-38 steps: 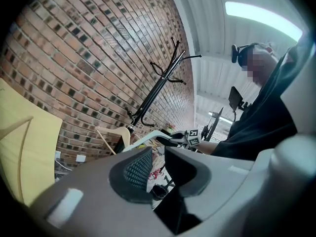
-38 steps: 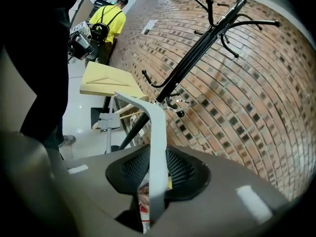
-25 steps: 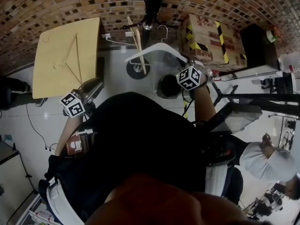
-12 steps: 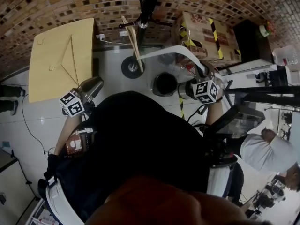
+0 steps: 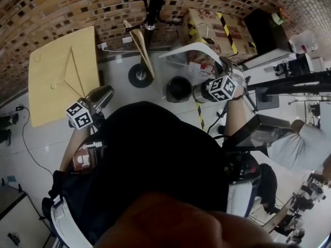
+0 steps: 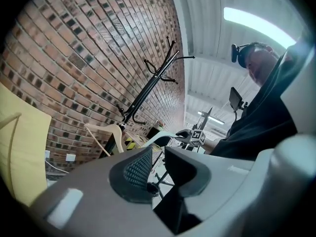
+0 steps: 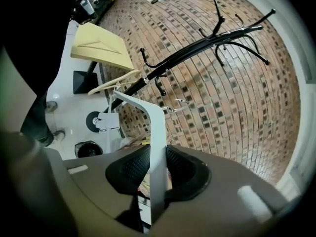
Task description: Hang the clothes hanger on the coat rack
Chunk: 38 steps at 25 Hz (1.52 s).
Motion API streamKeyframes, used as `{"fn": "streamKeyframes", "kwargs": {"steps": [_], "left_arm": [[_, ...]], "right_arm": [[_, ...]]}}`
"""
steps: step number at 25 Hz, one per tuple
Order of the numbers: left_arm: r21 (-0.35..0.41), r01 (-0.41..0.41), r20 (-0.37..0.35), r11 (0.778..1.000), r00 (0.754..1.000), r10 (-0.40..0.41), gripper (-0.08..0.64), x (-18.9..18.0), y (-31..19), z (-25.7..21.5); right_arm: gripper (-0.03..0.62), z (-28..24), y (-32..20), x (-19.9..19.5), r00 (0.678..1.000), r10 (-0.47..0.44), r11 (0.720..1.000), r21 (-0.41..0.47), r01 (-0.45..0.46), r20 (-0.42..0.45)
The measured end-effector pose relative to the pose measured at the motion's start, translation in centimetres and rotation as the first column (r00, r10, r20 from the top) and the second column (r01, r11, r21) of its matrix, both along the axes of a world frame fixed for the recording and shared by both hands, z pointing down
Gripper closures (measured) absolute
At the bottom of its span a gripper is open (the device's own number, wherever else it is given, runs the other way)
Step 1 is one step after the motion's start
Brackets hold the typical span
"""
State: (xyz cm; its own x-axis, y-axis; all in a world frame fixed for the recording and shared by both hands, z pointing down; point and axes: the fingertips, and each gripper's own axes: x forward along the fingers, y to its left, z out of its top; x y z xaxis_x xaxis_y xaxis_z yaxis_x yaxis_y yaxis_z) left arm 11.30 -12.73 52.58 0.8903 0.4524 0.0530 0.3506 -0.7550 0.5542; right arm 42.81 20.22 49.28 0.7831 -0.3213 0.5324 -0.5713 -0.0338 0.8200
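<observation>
- White plastic clothes hanger [image 5: 192, 49]: clamped by one arm between the closed jaws of the right gripper [image 7: 158, 167]. Over the last second it has been carried upward and to the right.
- Black metal coat rack [image 5: 154, 1]: stands just beyond the white hanger. The hanger's hook is on no peg yet, so the hanging step likely remains.
- Pale wooden hanger [image 5: 138, 45]: sits at the rack's lower pegs.
- Left gripper [image 6: 157, 167]: jaws slightly parted with nothing between them, idle near the yellow table [image 5: 46, 87].
</observation>
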Motion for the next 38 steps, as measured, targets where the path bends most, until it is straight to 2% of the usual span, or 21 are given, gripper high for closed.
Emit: {"fn": "streamKeyframes", "kwargs": {"steps": [6,10,17,22,26,29,31,34,38], "left_arm": [[0.007,0.014,0.018,1.000,1.000,-0.014,0.483,-2.4,-2.7,0.3],[0.001,0.035,0.026,0.999,0.999,-0.035,0.483,-4.0,-4.5,0.4],[-0.008,0.057,0.024,0.998,0.998,-0.056,0.483,-5.9,-6.4,0.7],[-0.014,0.066,0.024,0.998,0.998,-0.065,0.483,-6.8,-7.3,0.6],[-0.014,0.071,0.030,0.997,0.997,-0.071,0.483,-7.6,-8.0,0.7],[-0.010,0.072,0.033,0.997,0.997,-0.072,0.483,-8.1,-8.2,0.8],[-0.007,0.070,0.031,0.998,0.997,-0.070,0.483,-8.4,-8.2,0.8],[-0.003,0.069,0.029,0.998,0.997,-0.069,0.483,-8.9,-8.5,0.7],[-0.006,0.071,0.028,0.997,0.997,-0.071,0.483,-9.7,-9.1,0.9]], "right_arm": [[0.477,2.3,-6.2,0.0,0.997,-0.035,0.993,-0.115,0.027,-0.069],[0.477,2.8,-9.2,0.5,0.995,-0.047,0.984,-0.175,0.031,-0.086],[0.477,4.4,-12.3,0.9,0.995,-0.030,0.967,-0.256,0.005,-0.094],[0.476,7.7,-12.9,-0.1,0.996,-0.007,0.956,-0.293,-0.019,-0.088],[0.476,10.1,-13.7,-1.3,0.996,0.027,0.972,-0.229,-0.047,-0.089],[0.462,12.3,-14.6,-2.2,0.998,0.037,0.984,-0.173,-0.045,-0.054],[0.453,13.7,-15.2,-3.1,0.999,0.044,0.991,-0.126,-0.042,0.015],[0.401,14.6,-15.7,-4.8,0.984,0.062,0.998,0.004,-0.063,0.168],[0.374,14.0,-14.6,-7.3,0.951,0.049,0.980,0.171,-0.106,0.306]]}}
